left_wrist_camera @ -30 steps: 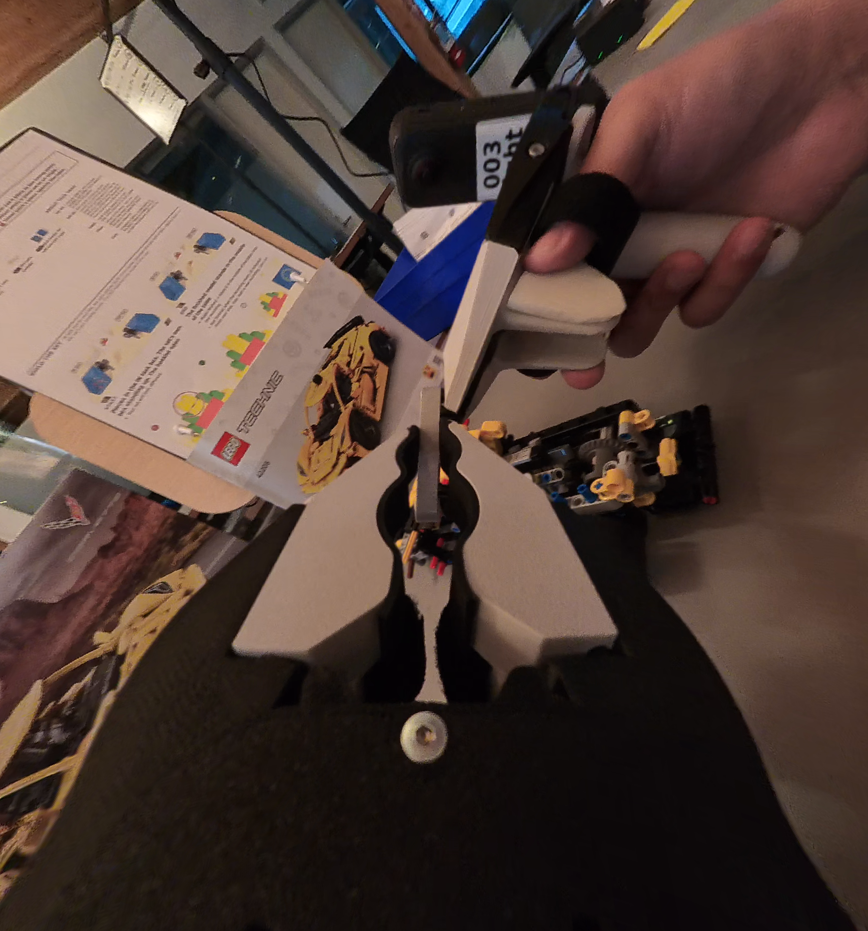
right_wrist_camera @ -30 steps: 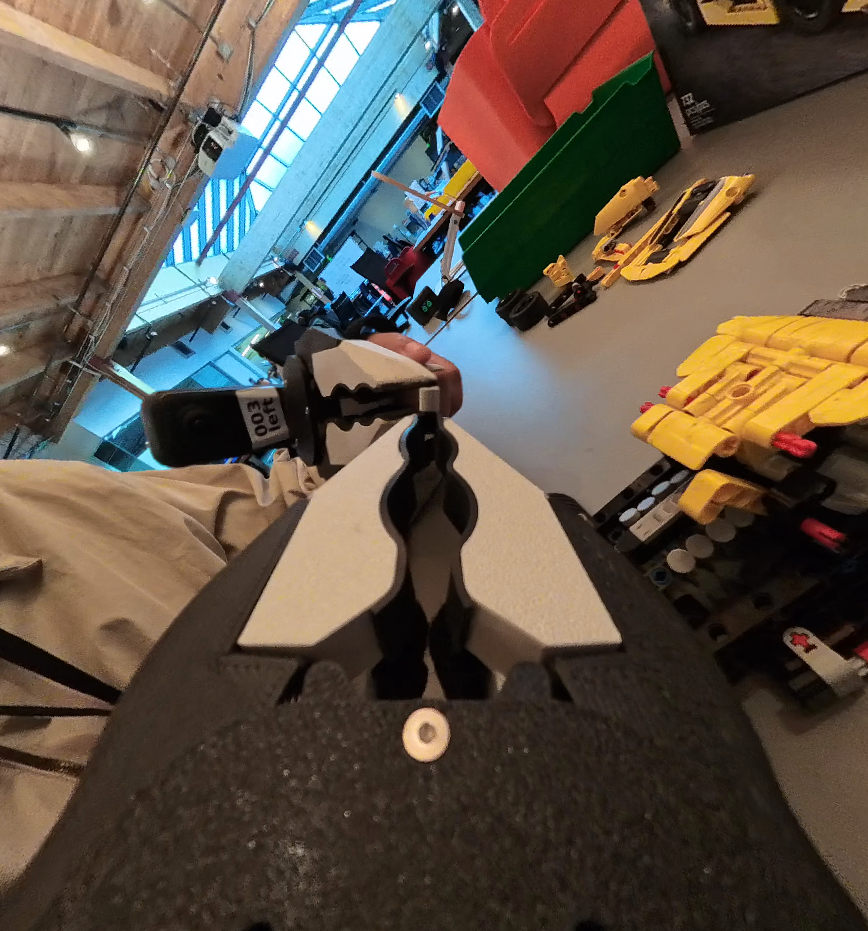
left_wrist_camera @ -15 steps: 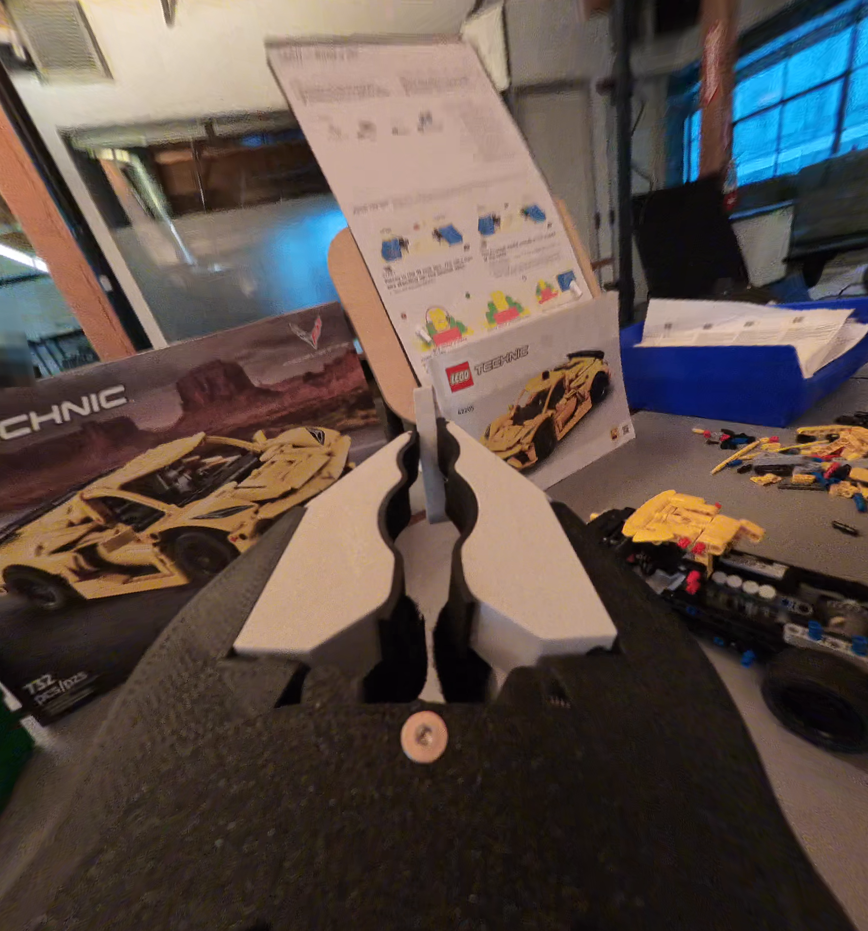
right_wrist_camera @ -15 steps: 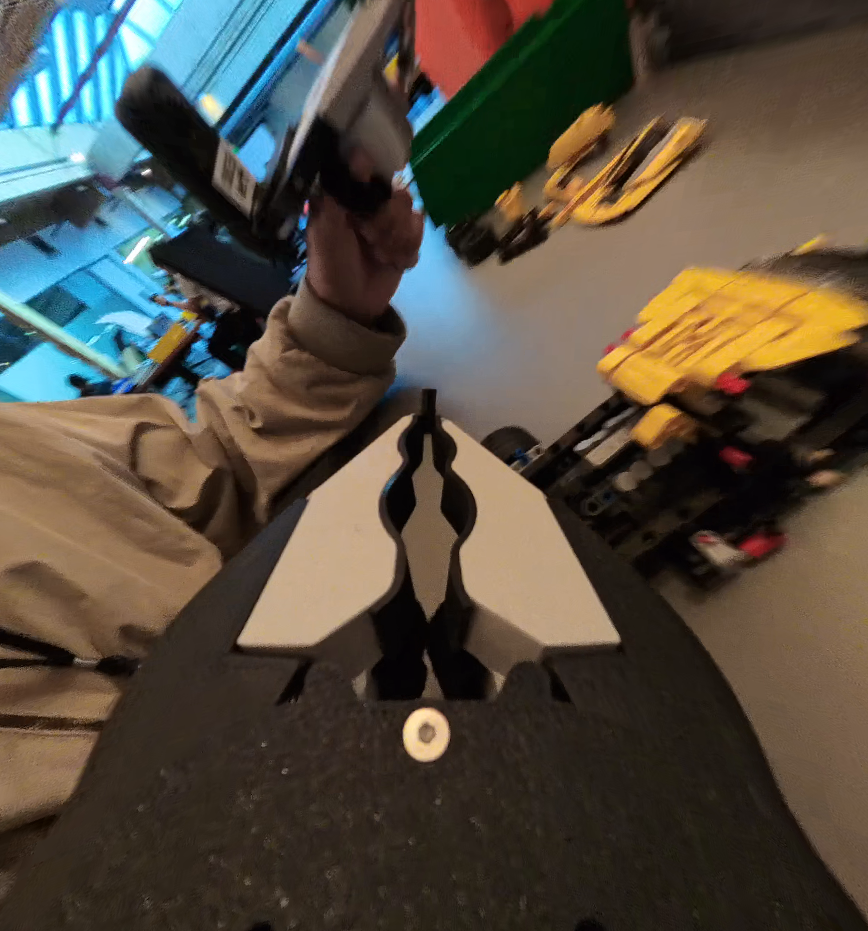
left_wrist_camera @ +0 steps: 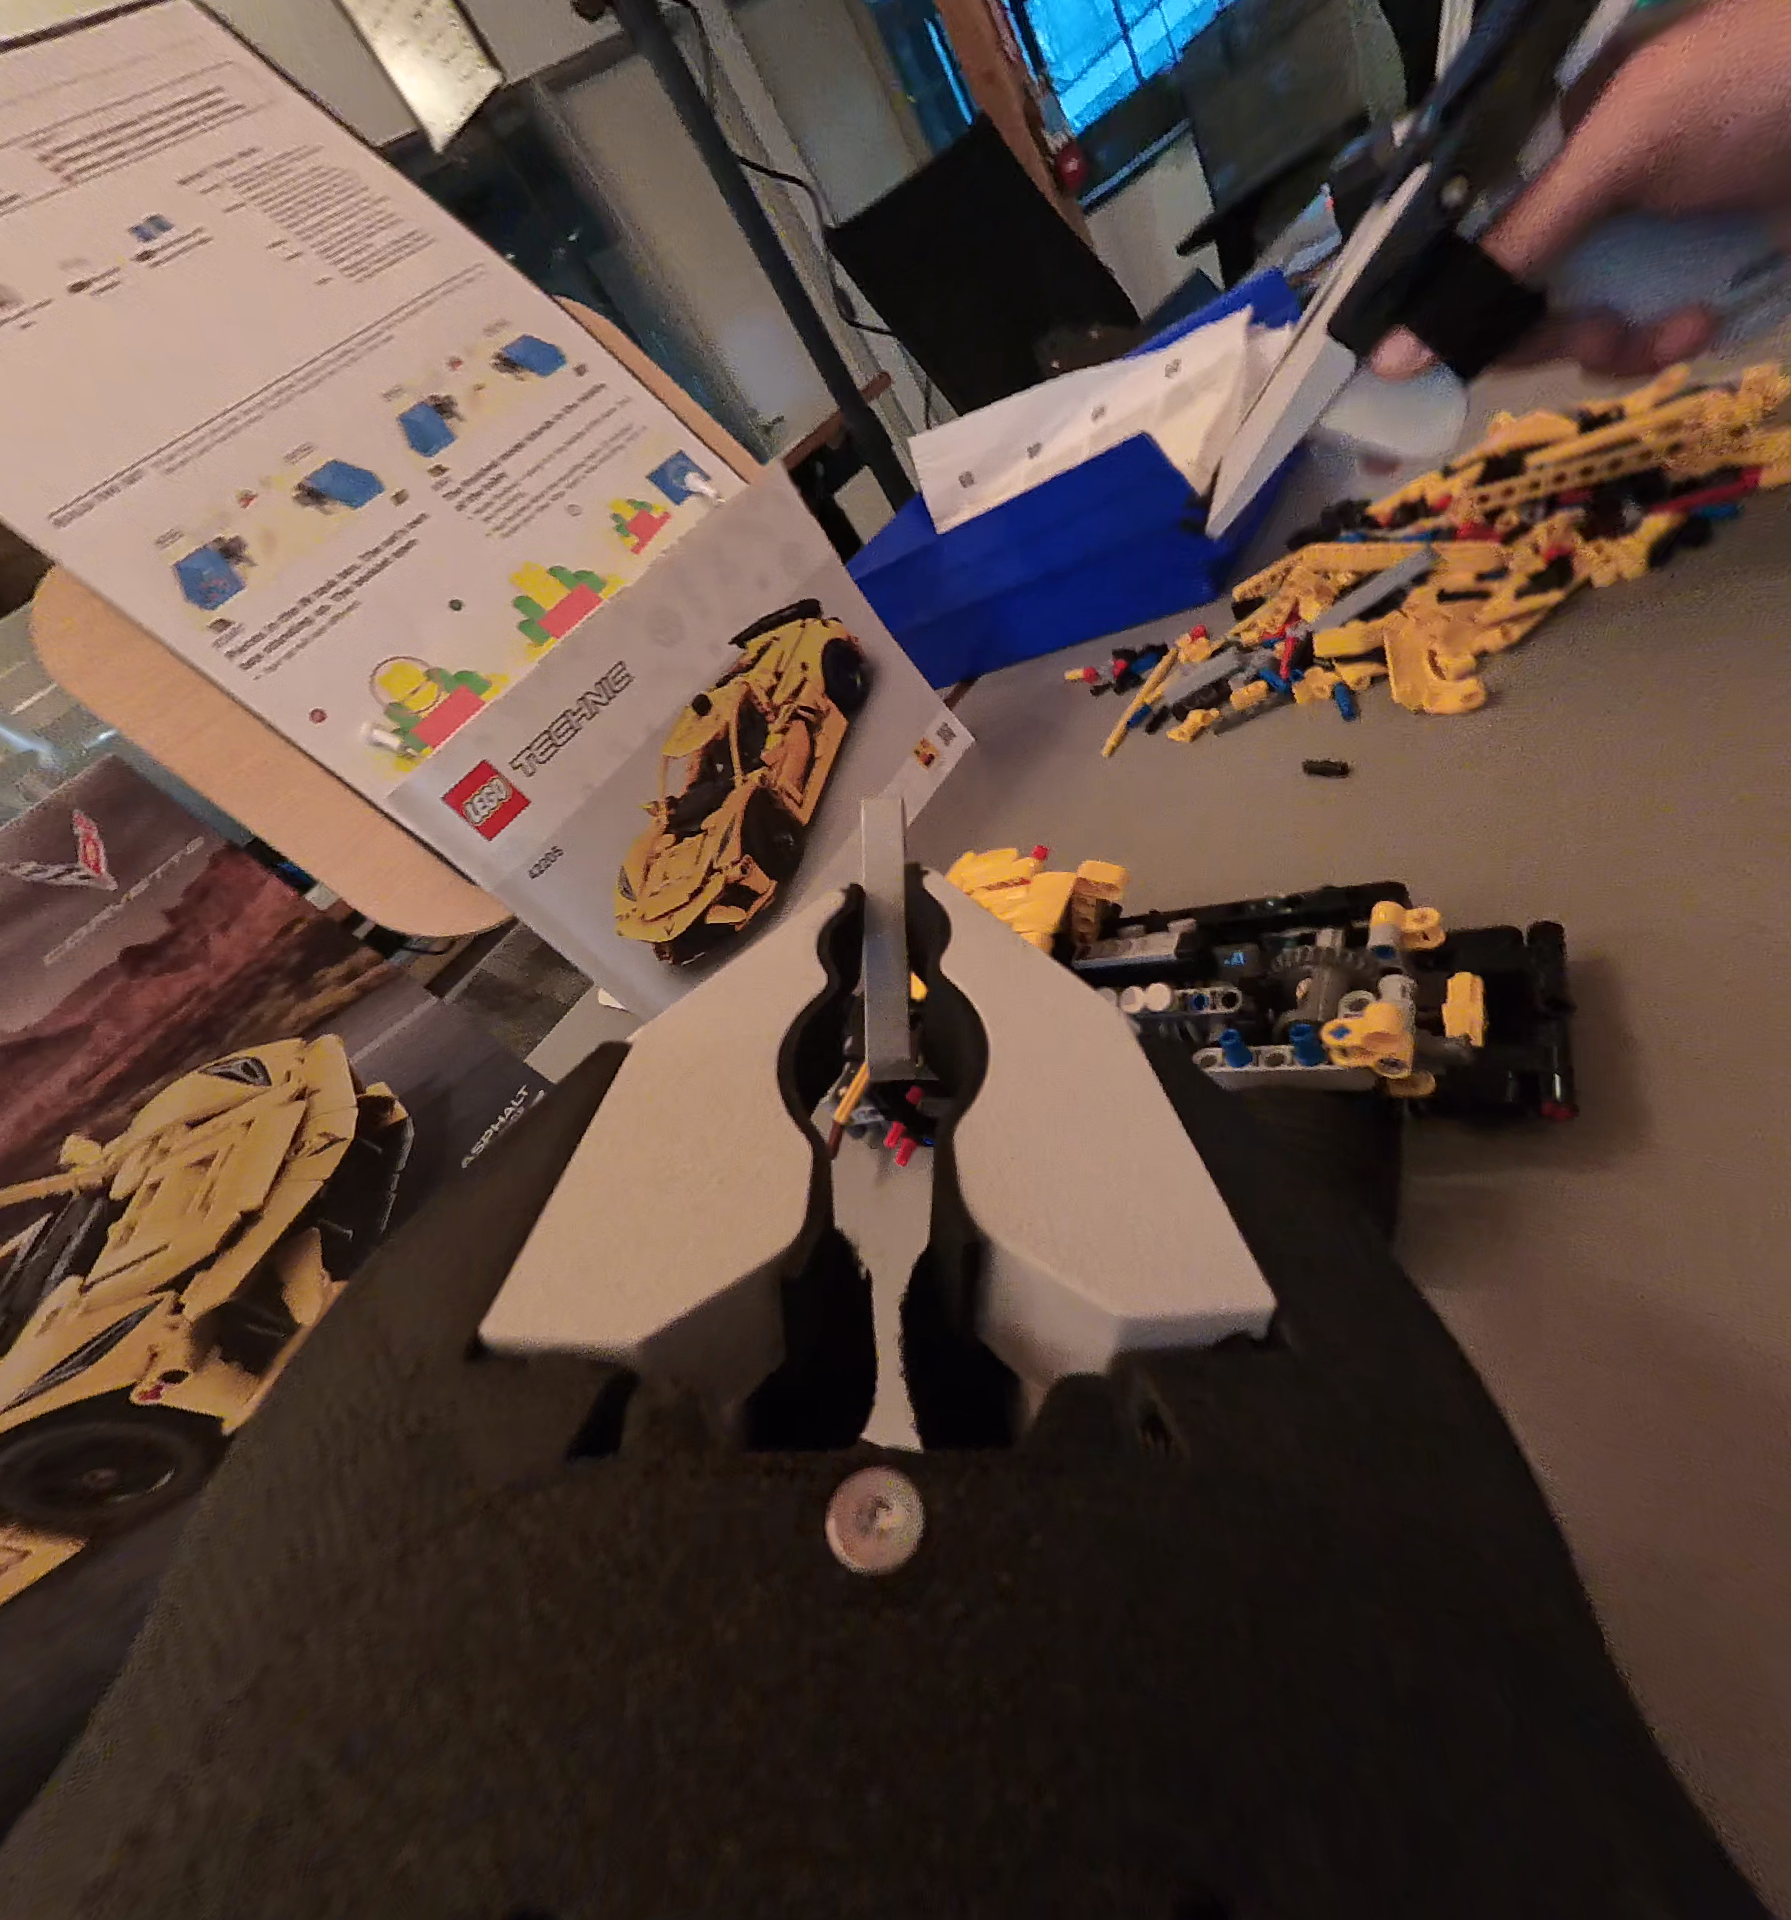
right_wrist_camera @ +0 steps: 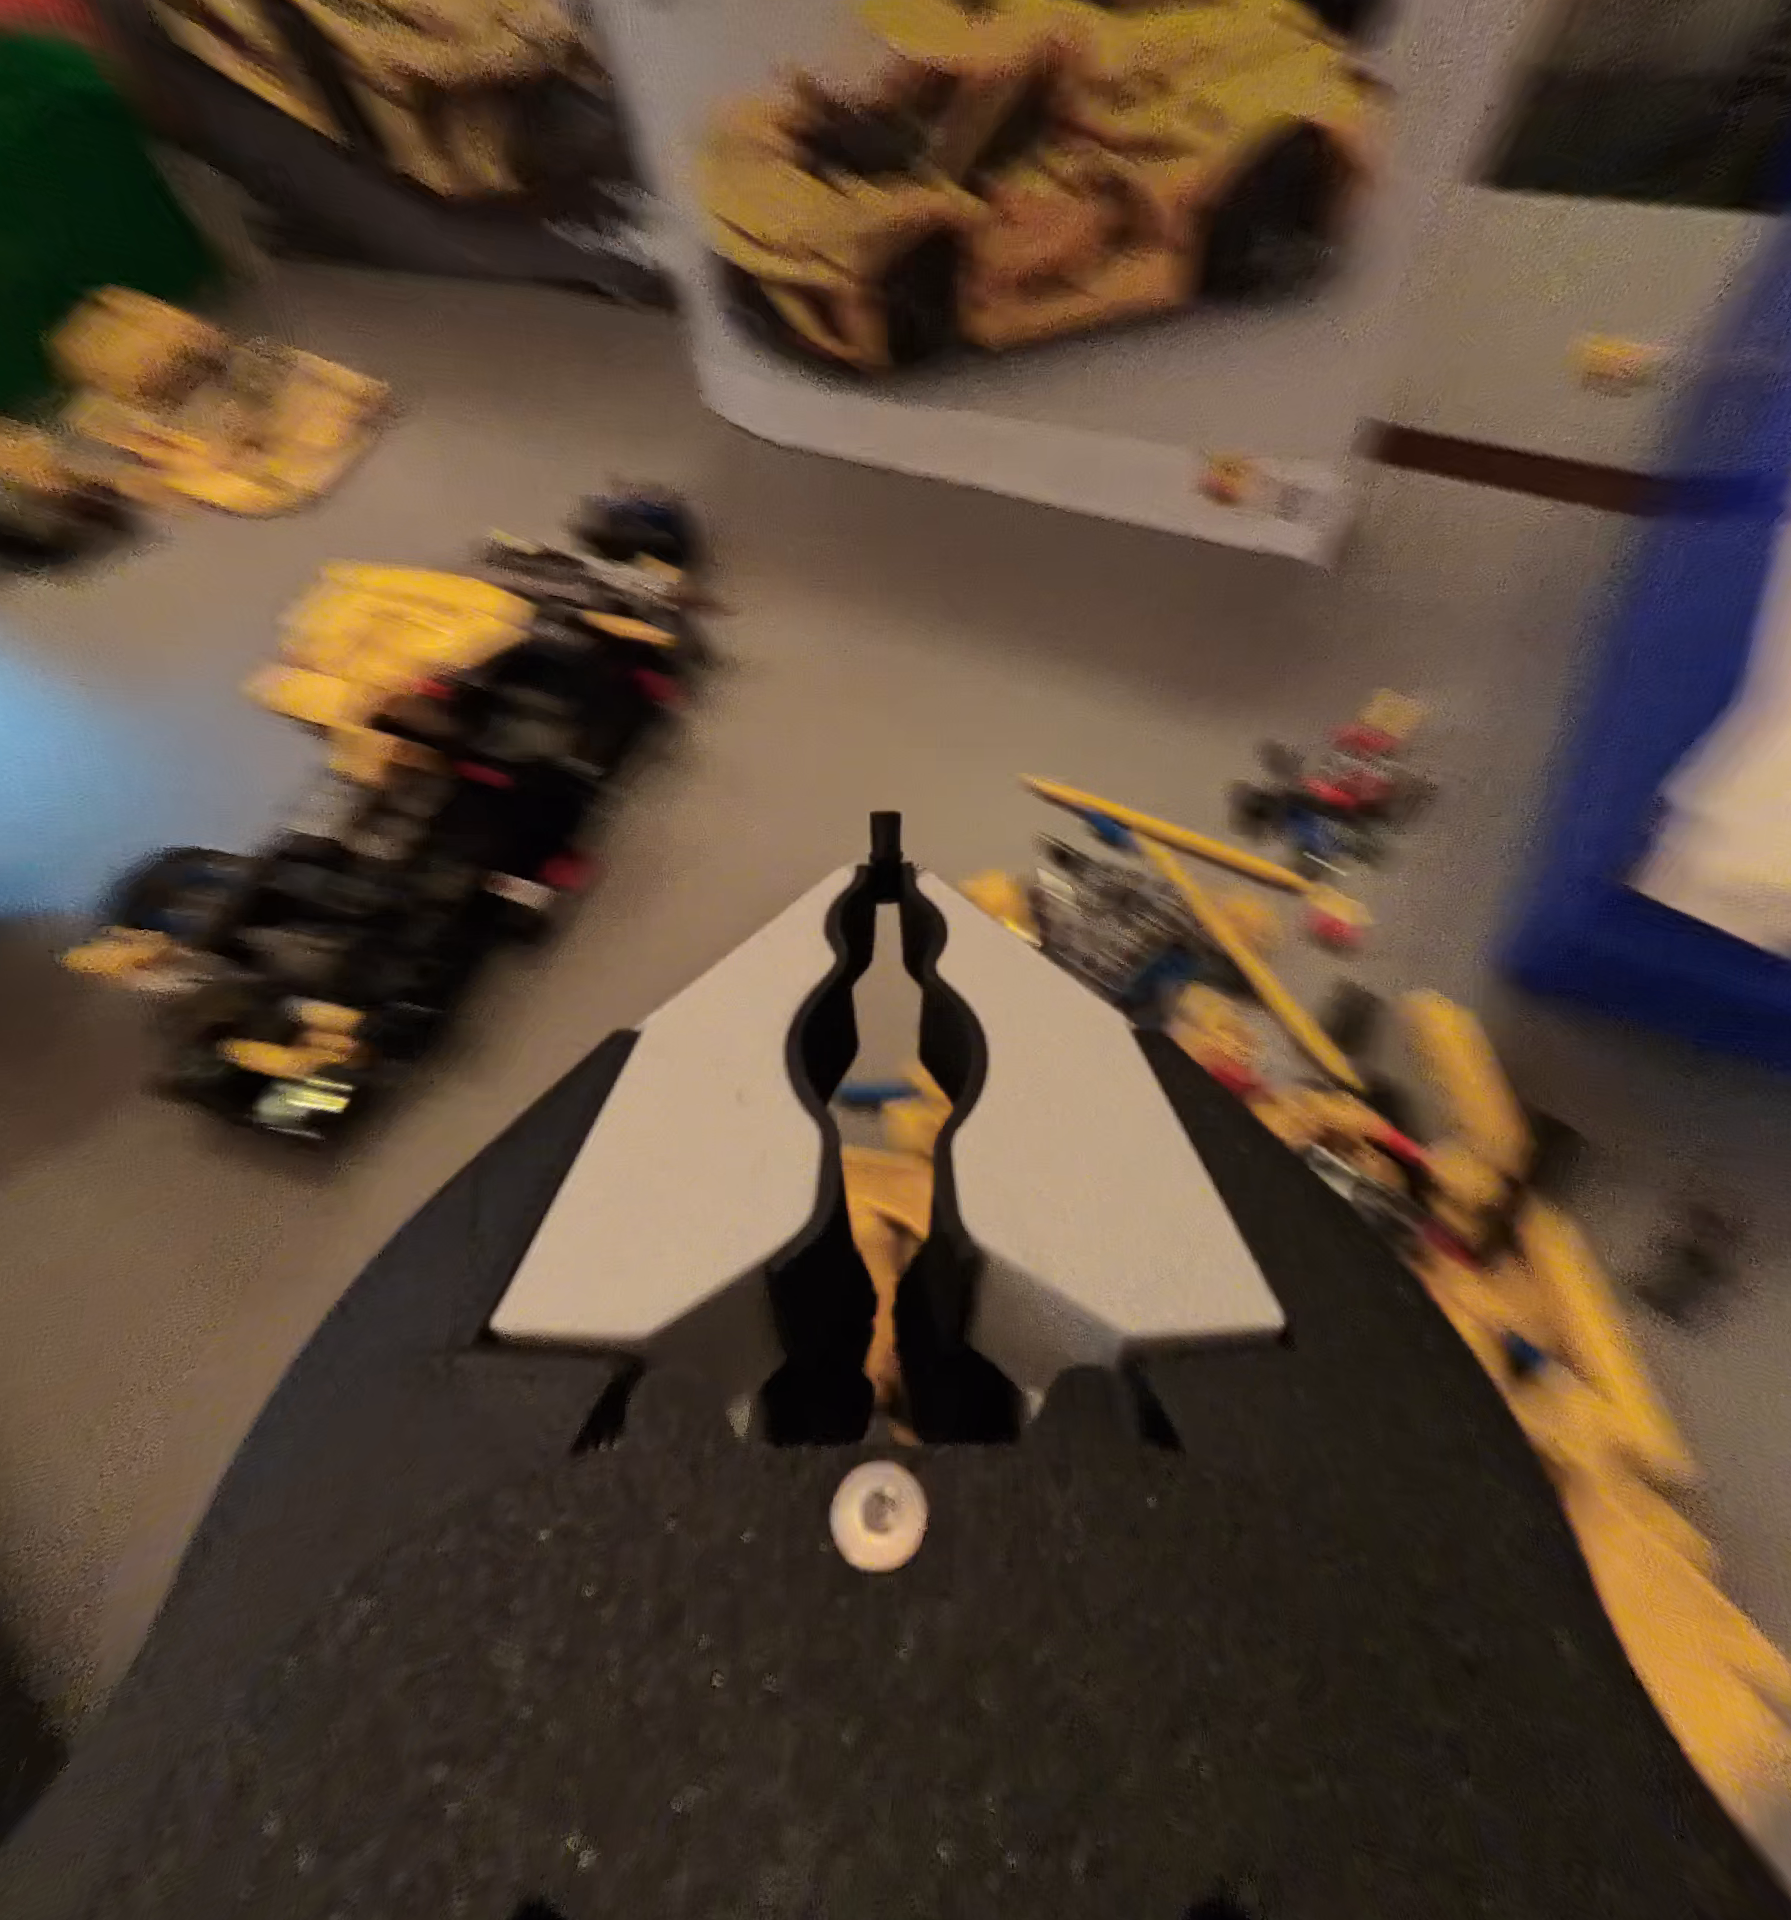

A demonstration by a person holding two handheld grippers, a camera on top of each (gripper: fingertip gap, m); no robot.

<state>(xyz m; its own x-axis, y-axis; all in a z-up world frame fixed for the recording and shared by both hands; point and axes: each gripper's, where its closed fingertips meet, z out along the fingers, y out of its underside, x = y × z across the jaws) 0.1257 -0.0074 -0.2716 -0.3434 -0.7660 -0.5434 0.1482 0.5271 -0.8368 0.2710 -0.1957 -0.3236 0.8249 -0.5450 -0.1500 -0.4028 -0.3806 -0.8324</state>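
Jaws, left: the left gripper [left_wrist_camera: 886,914] is clamped on a grey beam [left_wrist_camera: 886,935] that stands up between its tips and pokes past them.
Jaws, right: the right gripper [right_wrist_camera: 886,883] pinches a small black pin [right_wrist_camera: 885,837] at its very tips, the end of the pin sticking out.
Left pose: held low over the grey worktop [left_wrist_camera: 1649,1299], pointing towards the propped instruction booklet [left_wrist_camera: 683,769], with the half-built car chassis [left_wrist_camera: 1317,997] just beyond on the right.
Right pose: in the left wrist view it is blurred at the upper right, gripped by a hand [left_wrist_camera: 1680,177], angled down above the pile of yellow parts [left_wrist_camera: 1473,582] and beside the blue bin [left_wrist_camera: 1057,551].
Right view: heavily blurred; chassis [right_wrist_camera: 434,831] to the left, loose parts [right_wrist_camera: 1286,935] to the right.
Box: car set box [left_wrist_camera: 143,1091] stands at far left.
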